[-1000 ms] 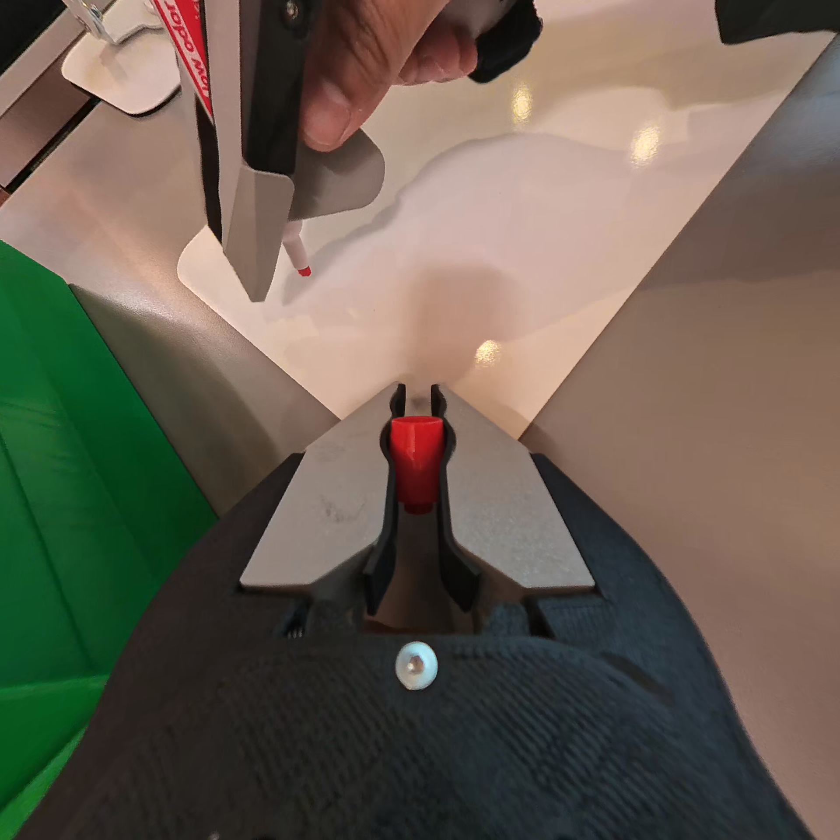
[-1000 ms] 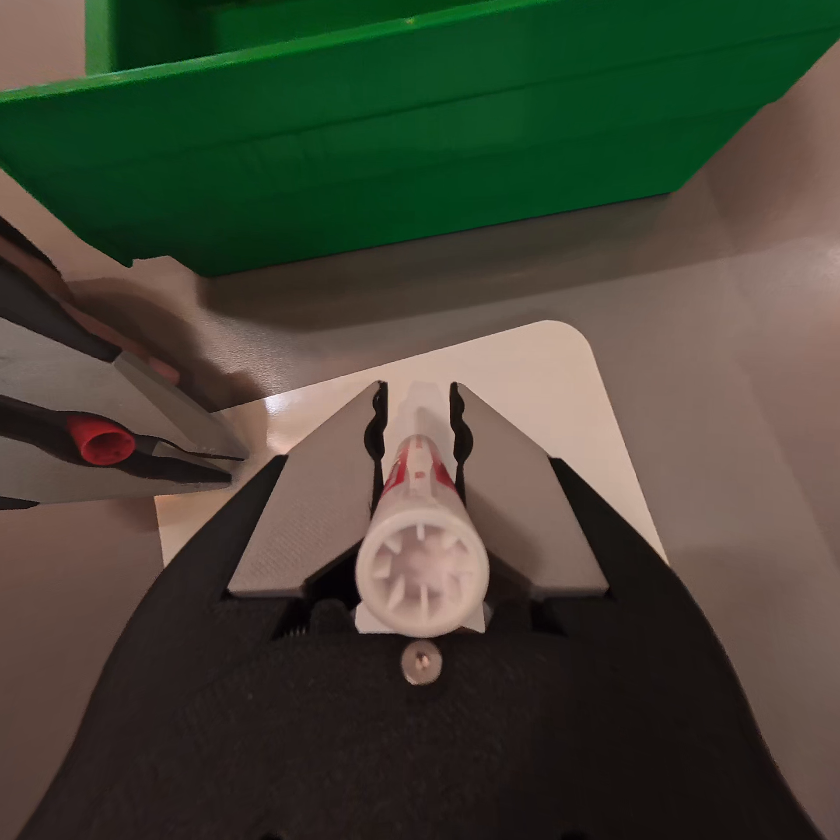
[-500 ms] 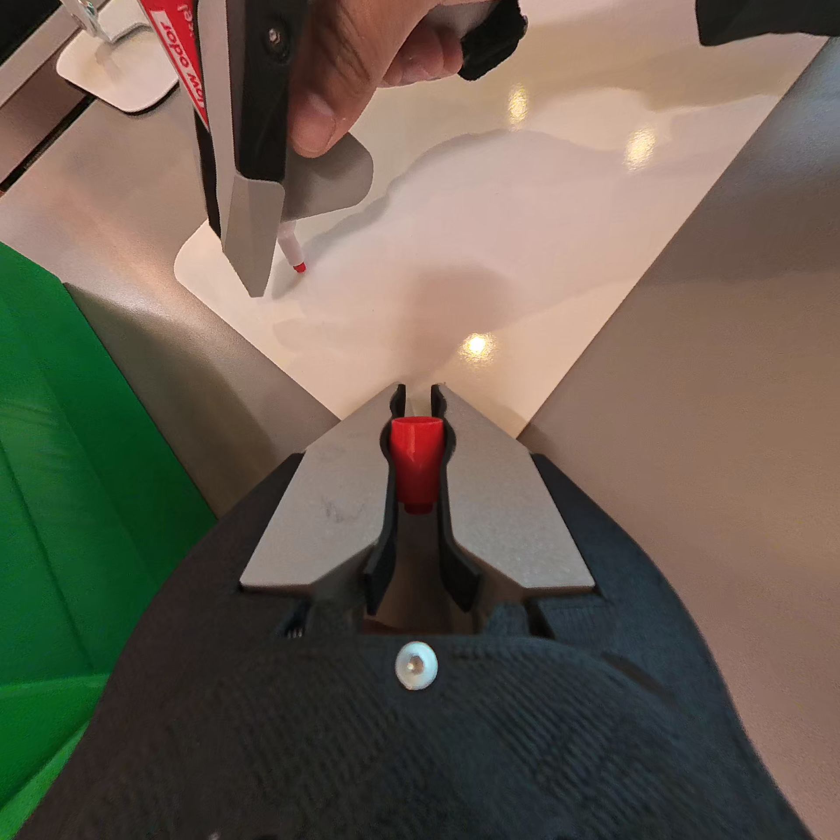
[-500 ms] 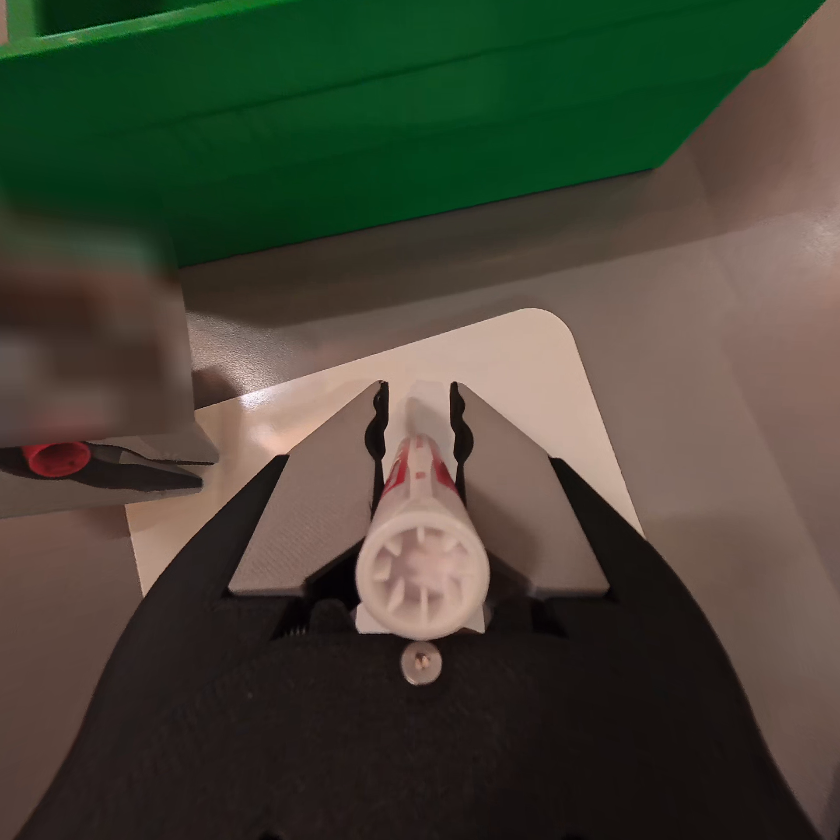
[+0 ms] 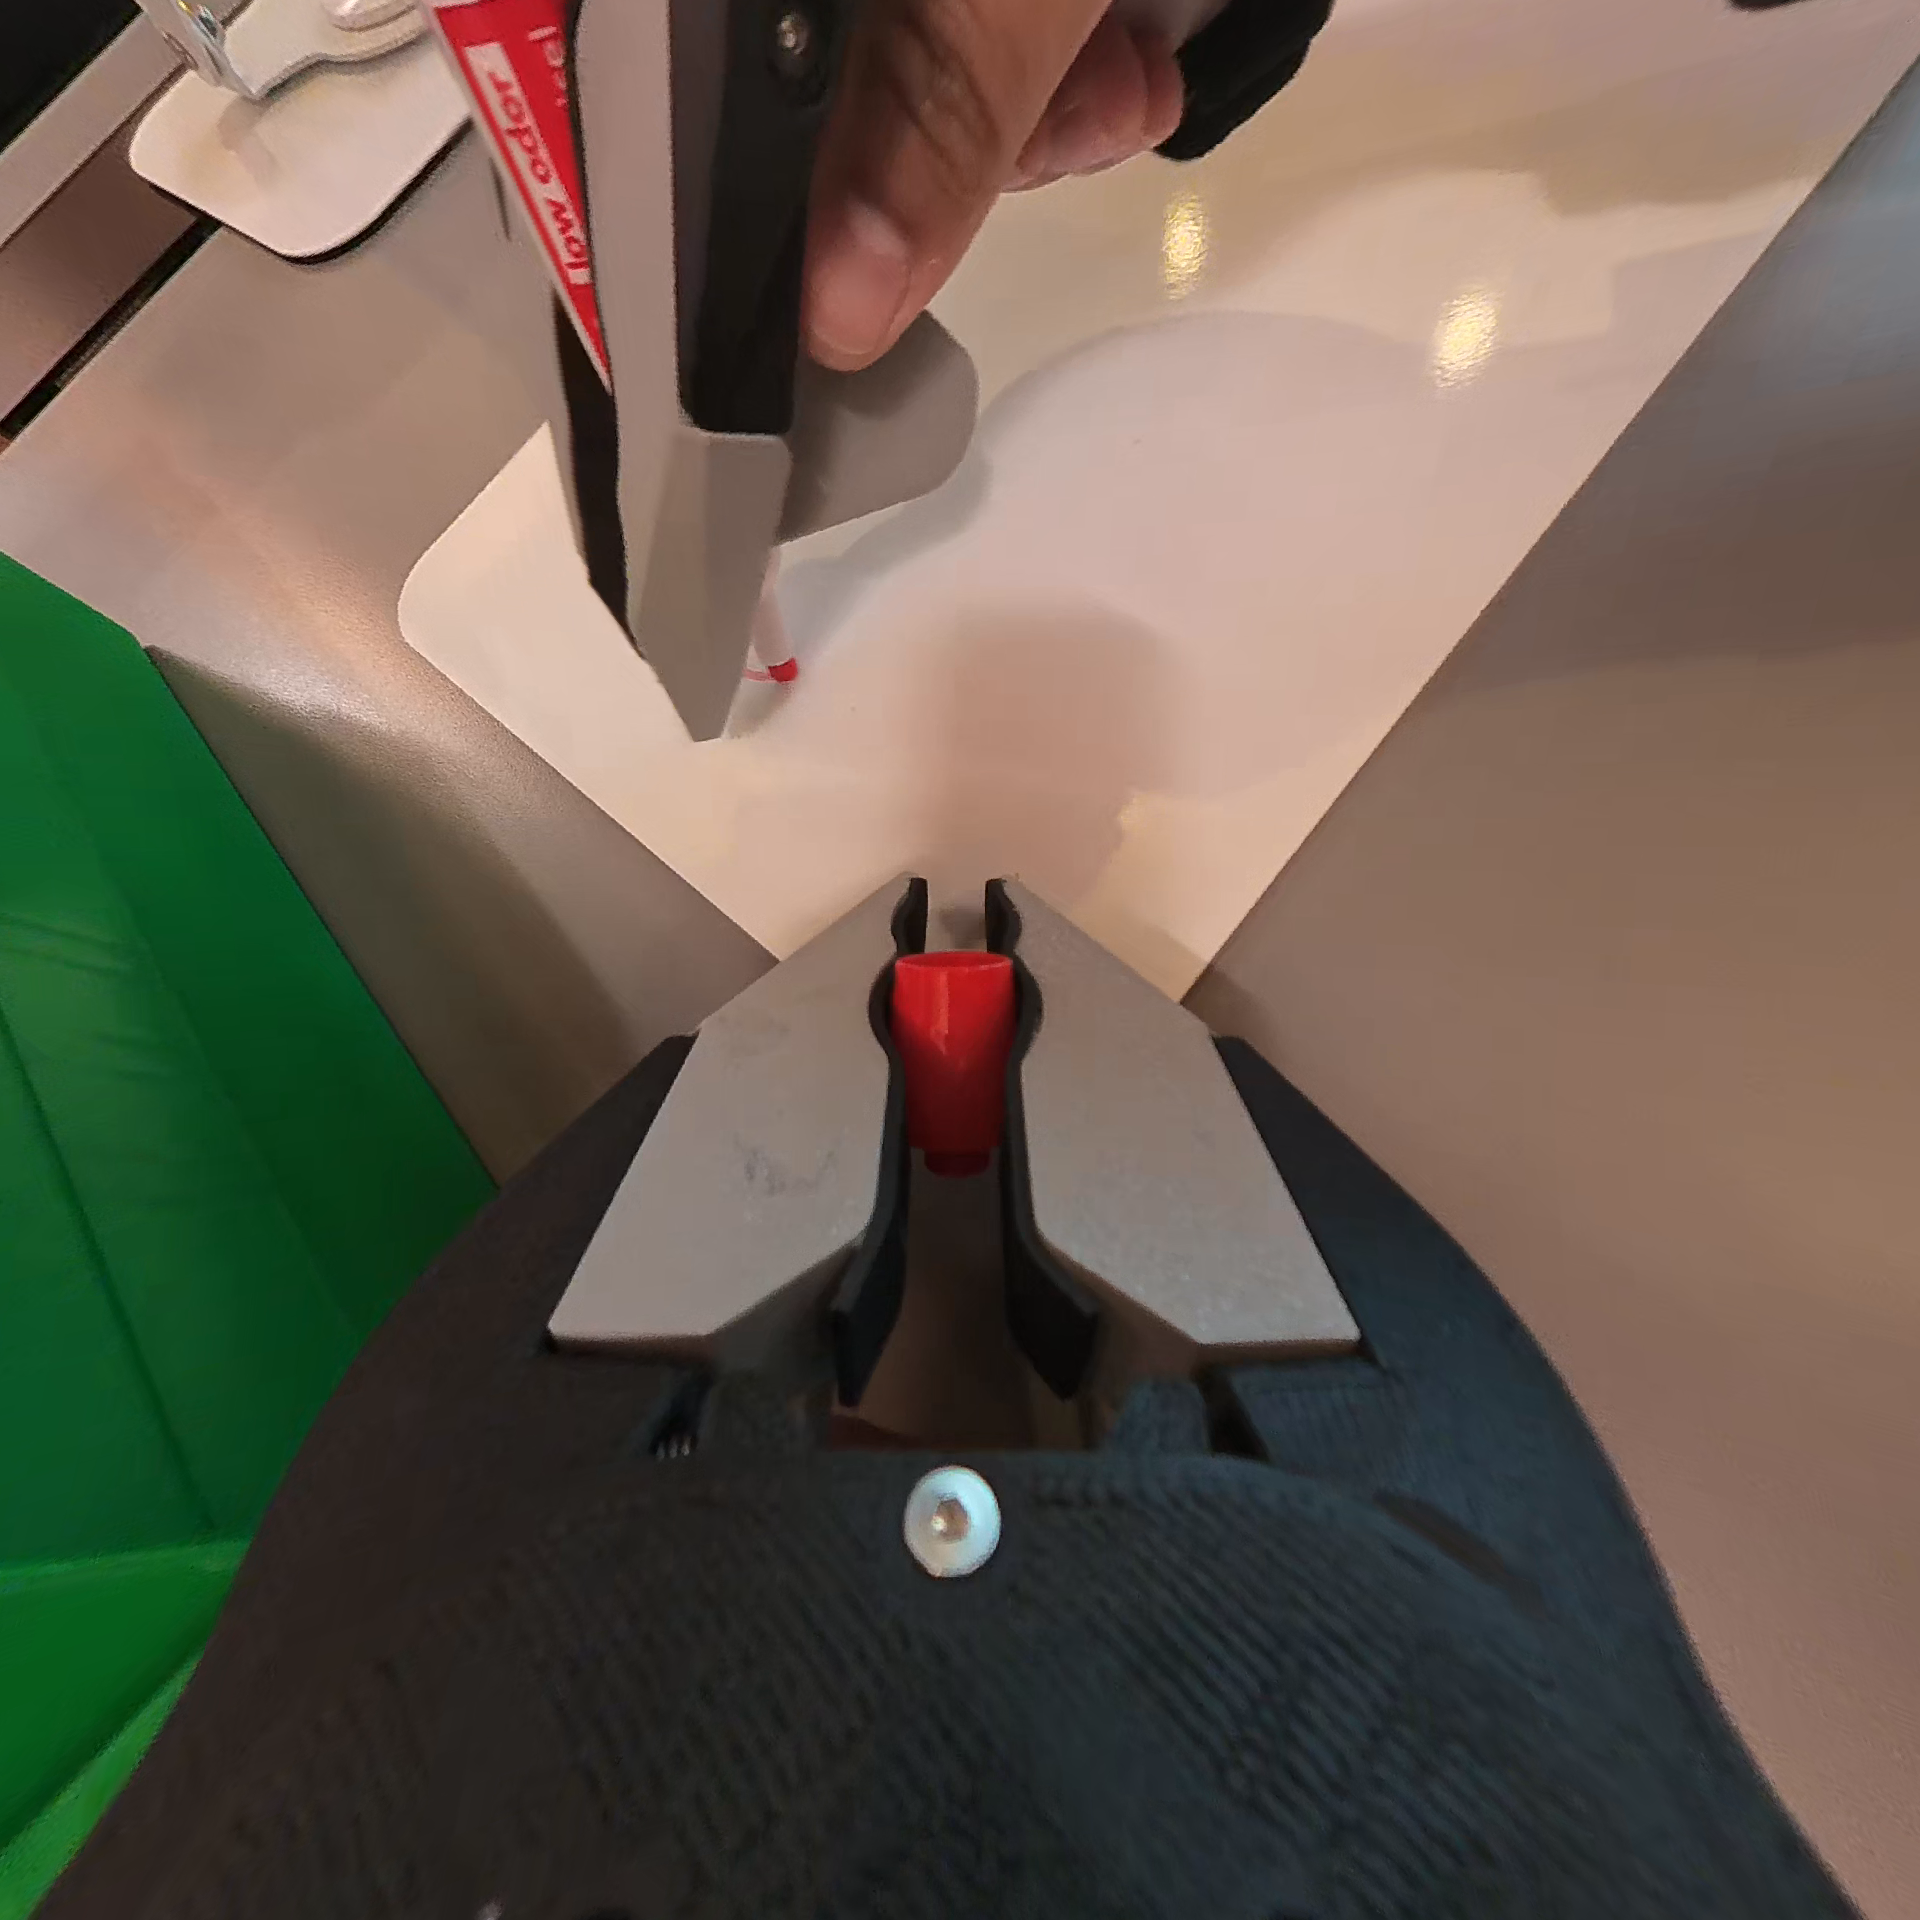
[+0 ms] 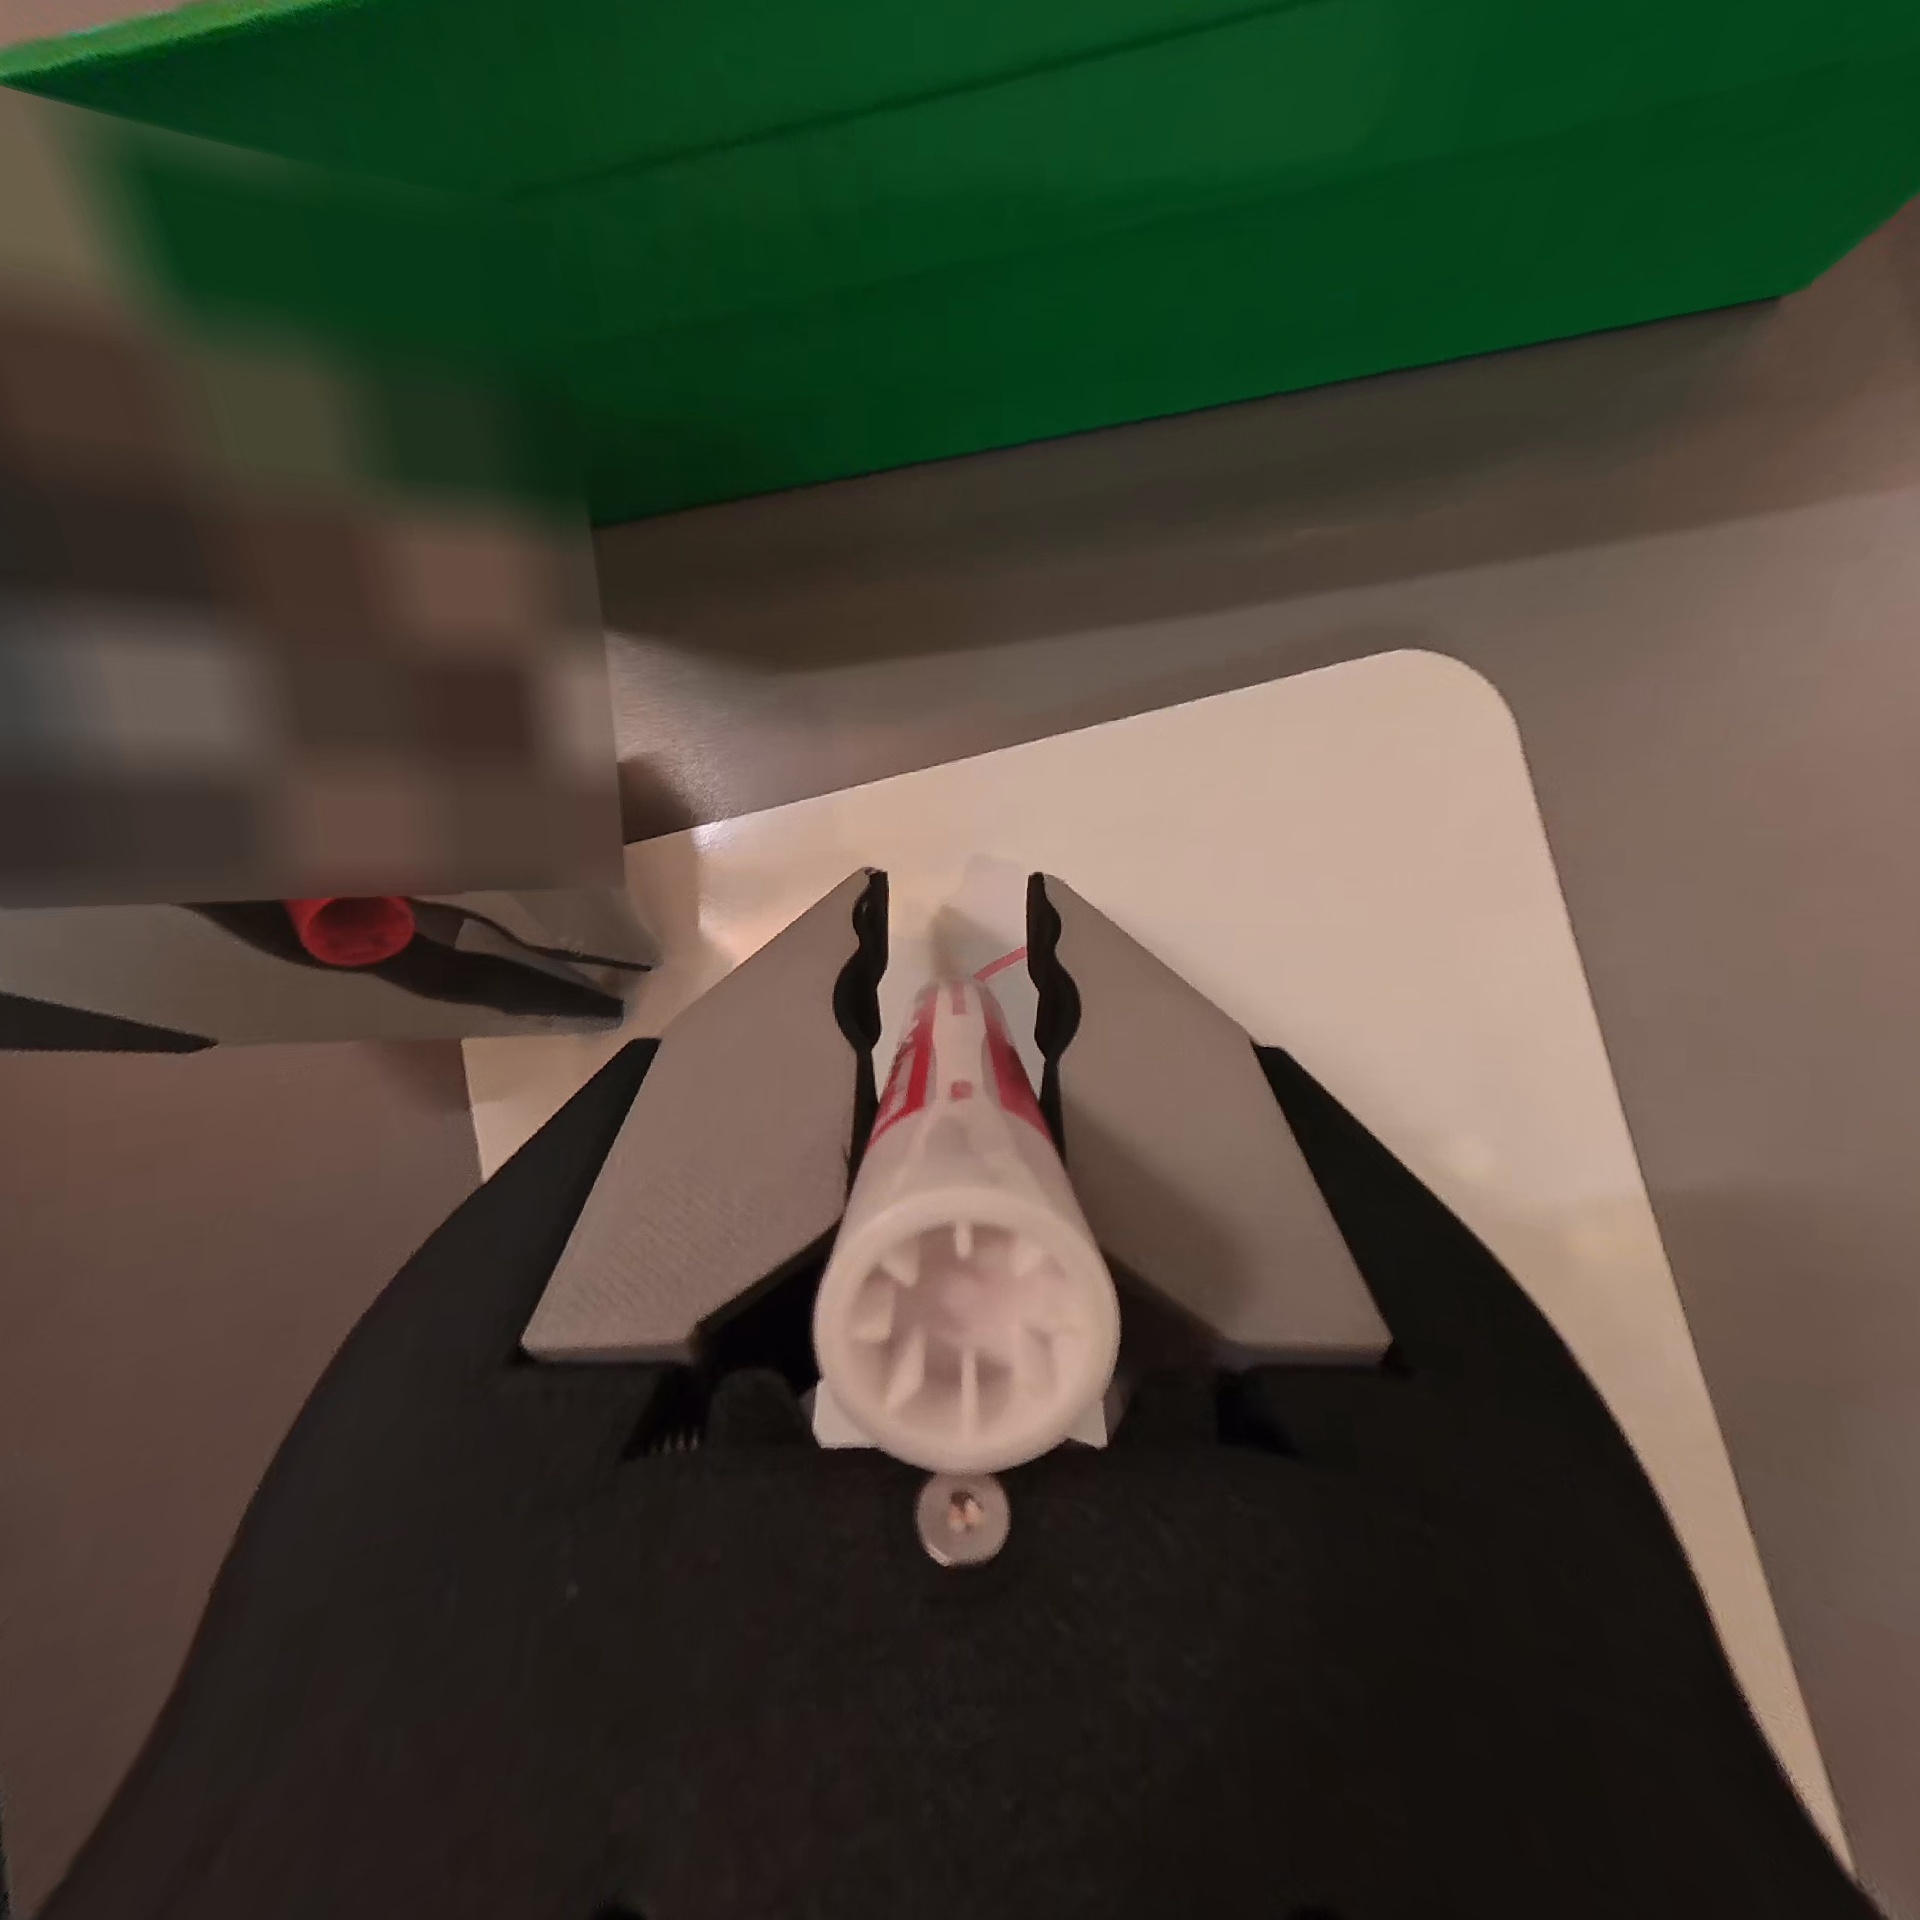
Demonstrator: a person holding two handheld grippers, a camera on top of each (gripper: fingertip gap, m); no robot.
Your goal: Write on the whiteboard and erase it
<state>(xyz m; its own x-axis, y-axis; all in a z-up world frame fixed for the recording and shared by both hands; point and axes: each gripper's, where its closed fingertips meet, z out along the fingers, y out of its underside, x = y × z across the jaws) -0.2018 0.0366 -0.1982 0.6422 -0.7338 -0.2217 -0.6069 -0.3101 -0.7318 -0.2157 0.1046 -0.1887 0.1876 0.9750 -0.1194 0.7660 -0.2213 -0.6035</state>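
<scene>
Right wrist view: right gripper [image 6: 956,914] tilted down, marker [image 6: 961,1122] tip on whiteboard [image 6: 1299,883].

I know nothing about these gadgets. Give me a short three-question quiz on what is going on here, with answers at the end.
1. True or false: the marker tip is touching the whiteboard.
2. What does the left gripper hold?
A. an eraser
B. a red cap
C. nothing
3. Fill in: a thin ____ line shows at the marker tip.

Key
1. True: the tip meets the board near its corner by the green bin, with the right gripper clamped on the marker.
2. B
3. red
</scene>
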